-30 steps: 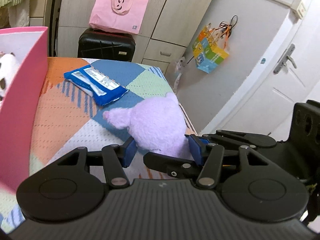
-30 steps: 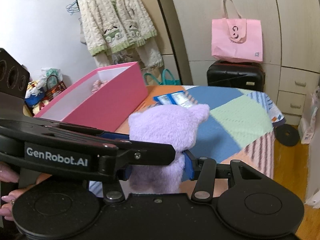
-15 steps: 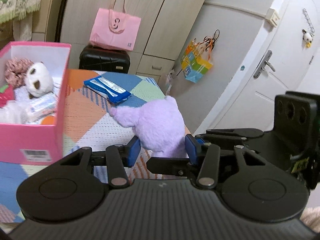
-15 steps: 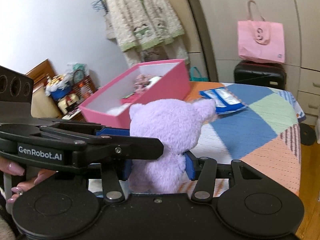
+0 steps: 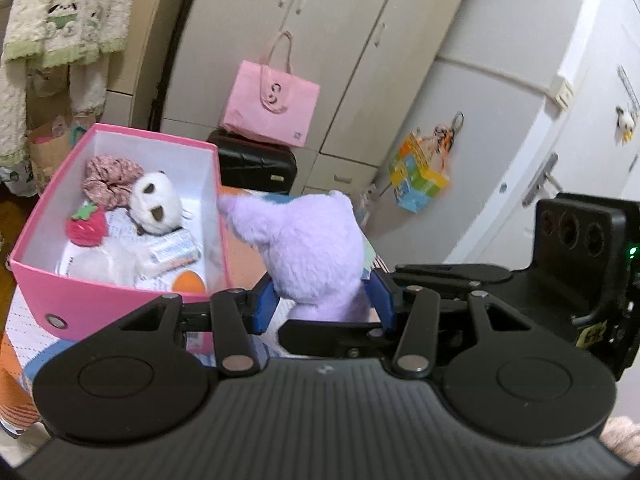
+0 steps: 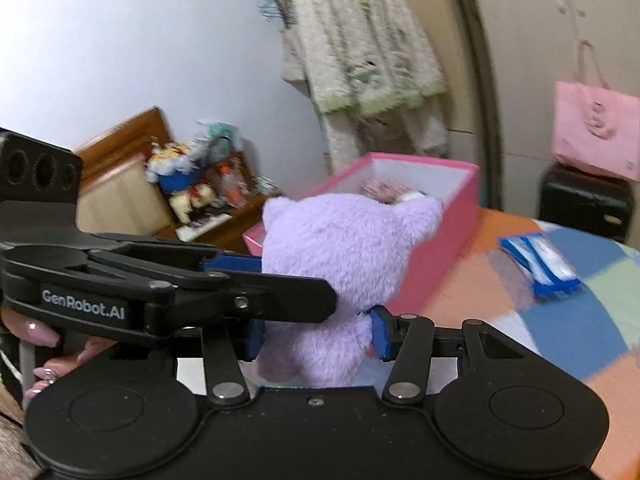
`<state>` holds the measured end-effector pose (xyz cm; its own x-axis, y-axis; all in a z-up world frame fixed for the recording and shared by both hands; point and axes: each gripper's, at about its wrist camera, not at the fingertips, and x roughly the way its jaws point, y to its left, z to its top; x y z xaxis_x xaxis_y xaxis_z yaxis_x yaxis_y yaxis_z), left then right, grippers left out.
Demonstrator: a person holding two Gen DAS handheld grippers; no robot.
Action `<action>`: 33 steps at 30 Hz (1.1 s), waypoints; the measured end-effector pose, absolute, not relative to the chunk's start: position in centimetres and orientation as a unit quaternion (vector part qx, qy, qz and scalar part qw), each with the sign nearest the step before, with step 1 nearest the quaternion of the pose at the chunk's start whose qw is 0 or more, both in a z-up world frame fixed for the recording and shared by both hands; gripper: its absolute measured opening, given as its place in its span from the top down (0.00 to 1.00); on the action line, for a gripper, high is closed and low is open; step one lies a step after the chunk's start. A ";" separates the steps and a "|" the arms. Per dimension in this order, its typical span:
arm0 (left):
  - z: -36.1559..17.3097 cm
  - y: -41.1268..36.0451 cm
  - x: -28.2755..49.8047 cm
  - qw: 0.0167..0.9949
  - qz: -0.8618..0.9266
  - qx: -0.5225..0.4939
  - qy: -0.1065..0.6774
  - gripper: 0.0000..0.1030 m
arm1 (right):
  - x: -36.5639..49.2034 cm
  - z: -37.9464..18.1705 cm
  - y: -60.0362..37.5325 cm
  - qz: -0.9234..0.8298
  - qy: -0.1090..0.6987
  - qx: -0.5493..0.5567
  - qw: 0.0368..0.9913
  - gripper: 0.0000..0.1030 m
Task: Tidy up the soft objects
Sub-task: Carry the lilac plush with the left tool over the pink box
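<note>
A purple plush toy (image 5: pixel 310 246) hangs above the patchwork table, pinched from both sides. My left gripper (image 5: pixel 322 300) is shut on its lower body, blue pads pressed into the fur. My right gripper (image 6: pixel 316 334) is shut on the same purple plush toy (image 6: pixel 344 252), crossing the left gripper's fingers. To the left stands the open pink box (image 5: pixel 116 296), holding a white plush animal (image 5: pixel 156 204), a red strawberry toy (image 5: pixel 86 230) and a patterned fabric piece (image 5: pixel 110 176). In the right wrist view the pink box (image 6: pixel 444 236) lies just behind the plush.
A blue wipes pack (image 6: pixel 540 264) lies on the patchwork cloth (image 6: pixel 560 328) to the right. Behind the table stand a black suitcase (image 5: pixel 252 166) with a pink tote bag (image 5: pixel 272 108) on it, cupboards and a door. A person's hand (image 6: pixel 44 344) grips the left tool.
Both grippers have lifted the purple plush off the table and carried it toward the pink box; the box's inside has come into view and the wipes pack lies farther off.
</note>
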<state>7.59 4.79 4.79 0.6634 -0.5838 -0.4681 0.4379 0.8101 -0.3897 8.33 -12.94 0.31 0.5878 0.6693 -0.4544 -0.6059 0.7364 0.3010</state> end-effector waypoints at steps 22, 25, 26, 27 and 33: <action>0.0 12.0 20.1 0.903 -0.186 -0.184 0.342 0.59 | 22.1 -2.3 -4.5 0.412 0.324 0.055 0.850 0.45; -0.9 12.5 20.8 0.900 -0.179 -0.183 0.354 0.59 | 23.4 -3.3 -4.0 0.412 0.341 0.054 0.843 0.45; -1.1 12.5 21.0 0.898 -0.177 -0.183 0.358 0.59 | 23.7 -3.6 -3.8 0.413 0.346 0.053 0.840 0.45; -1.4 12.6 21.2 0.896 -0.175 -0.183 0.364 0.59 | 24.0 -3.9 -3.7 0.415 0.352 0.053 0.837 0.45; -2.2 12.9 21.4 0.892 -0.168 -0.167 0.384 0.59 | 24.6 -4.9 -2.4 0.411 0.375 0.021 0.830 0.41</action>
<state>21.44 12.87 -2.20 0.6478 -0.4289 -0.6296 0.1715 0.8873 -0.4280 24.65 -2.37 -4.88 0.3797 0.6991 -0.6060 -0.6671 0.6607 0.3443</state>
